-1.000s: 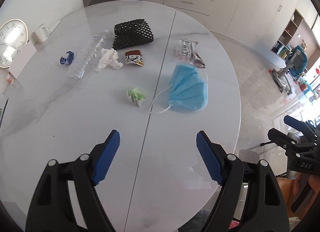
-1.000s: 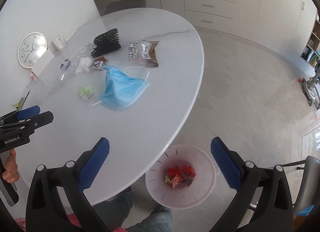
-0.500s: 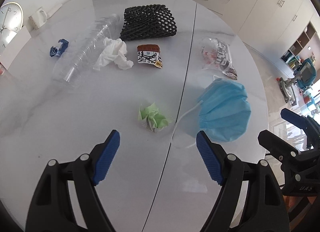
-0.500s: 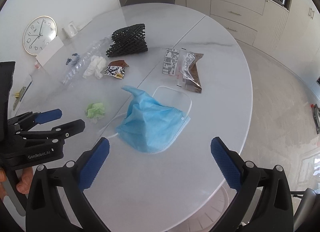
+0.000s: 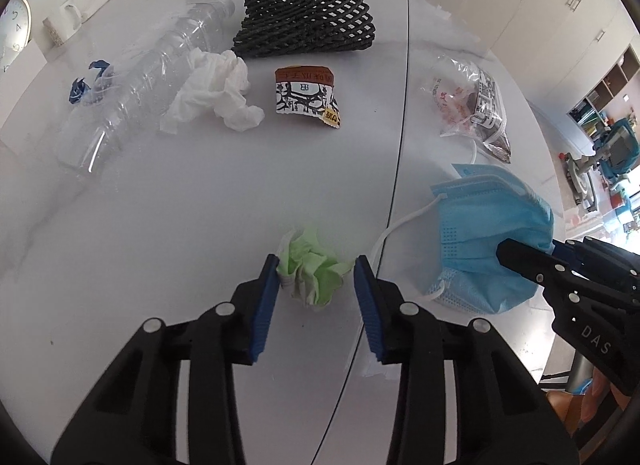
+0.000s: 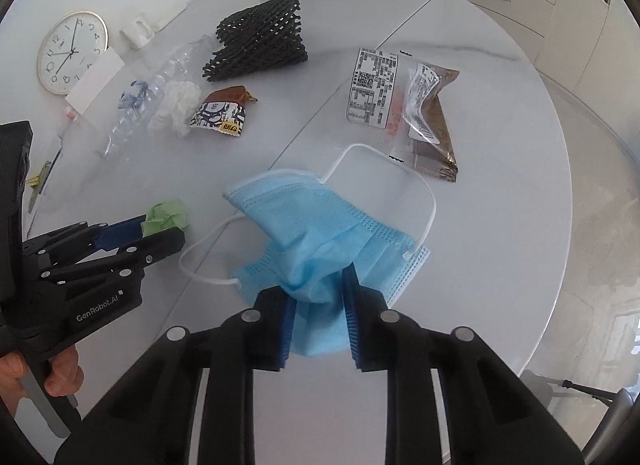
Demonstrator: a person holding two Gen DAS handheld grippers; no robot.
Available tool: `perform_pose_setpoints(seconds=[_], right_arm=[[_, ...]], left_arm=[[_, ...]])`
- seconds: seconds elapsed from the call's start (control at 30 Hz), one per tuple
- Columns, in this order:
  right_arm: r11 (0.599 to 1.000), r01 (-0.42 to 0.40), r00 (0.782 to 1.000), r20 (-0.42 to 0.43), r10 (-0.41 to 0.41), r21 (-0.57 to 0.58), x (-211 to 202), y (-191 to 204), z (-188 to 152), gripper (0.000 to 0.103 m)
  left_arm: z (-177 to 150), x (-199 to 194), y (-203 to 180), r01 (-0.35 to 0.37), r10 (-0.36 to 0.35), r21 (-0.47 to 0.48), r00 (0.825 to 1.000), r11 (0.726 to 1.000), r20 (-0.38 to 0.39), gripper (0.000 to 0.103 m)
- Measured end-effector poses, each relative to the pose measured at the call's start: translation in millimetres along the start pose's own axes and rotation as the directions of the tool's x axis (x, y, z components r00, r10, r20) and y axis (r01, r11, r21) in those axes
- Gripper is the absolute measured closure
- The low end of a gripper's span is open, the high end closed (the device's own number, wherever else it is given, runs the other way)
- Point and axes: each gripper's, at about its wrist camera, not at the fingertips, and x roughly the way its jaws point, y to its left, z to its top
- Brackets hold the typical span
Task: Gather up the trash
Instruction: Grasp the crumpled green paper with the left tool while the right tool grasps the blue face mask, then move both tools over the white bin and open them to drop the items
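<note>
Left wrist view: left gripper [image 5: 316, 271] jaws narrow around crumpled green paper wad [image 5: 312, 269] on white marble counter [image 5: 200, 205]. Right gripper [image 6: 319, 297] jaws pinch blue pleated face mask [image 6: 320, 237]. Clear plastic bottle [image 5: 132, 81], white tissue [image 5: 216, 91], black foam net [image 5: 306, 17], wrappers uncollected; most work remains.

At the bottom centre, the right gripper [image 6: 319, 307] pinches the bunched edge of a blue face mask [image 6: 320, 233] on the white table [image 6: 500, 225]. At lower left, the left gripper [image 6: 160, 231] closes around a green paper wad [image 6: 166, 217].
</note>
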Motion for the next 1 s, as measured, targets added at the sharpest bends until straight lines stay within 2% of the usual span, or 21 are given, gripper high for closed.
perform_pose_setpoints(seconds=[0.33,0.5,0.6,0.77,0.93,1.0], right_arm=[[1.000,-0.014,0.998,0.056,0.013,0.019,-28,-9,0,0.088],[0.999,-0.014,0.994,0.110,0.010,0.041,-68,-21,-16,0.088],[0.999,-0.003,0.992,0.130,-0.003,0.044,-98,-28,-34,0.088],[0.997,0.044,0.989,0.135,-0.052,0.067,-143,-49,-80,0.088],[0.987,0.076,0.988,0.121,-0.094,0.143,-173,-78,-134,0.088],[0.982,0.085,0.988,0.109,-0.105,0.171,-179,-90,-155,0.088]], left_arm=[[2,-15,2,0.041,-0.041,0.003,0.999,0.999,0.020,0.071],[-7,-42,-8,0.061,-0.062,0.033,0.997,0.998,0.041,0.071],[-17,-63,-27,0.087,-0.090,0.072,0.995,0.994,0.048,0.071],[-41,-97,-75,0.179,-0.187,0.153,0.982,0.972,0.035,0.071],[-76,-121,-139,0.287,-0.294,0.252,0.956,0.924,-0.011,0.071],[-93,-124,-164,0.303,-0.308,0.299,0.951,0.905,-0.031,0.071]])
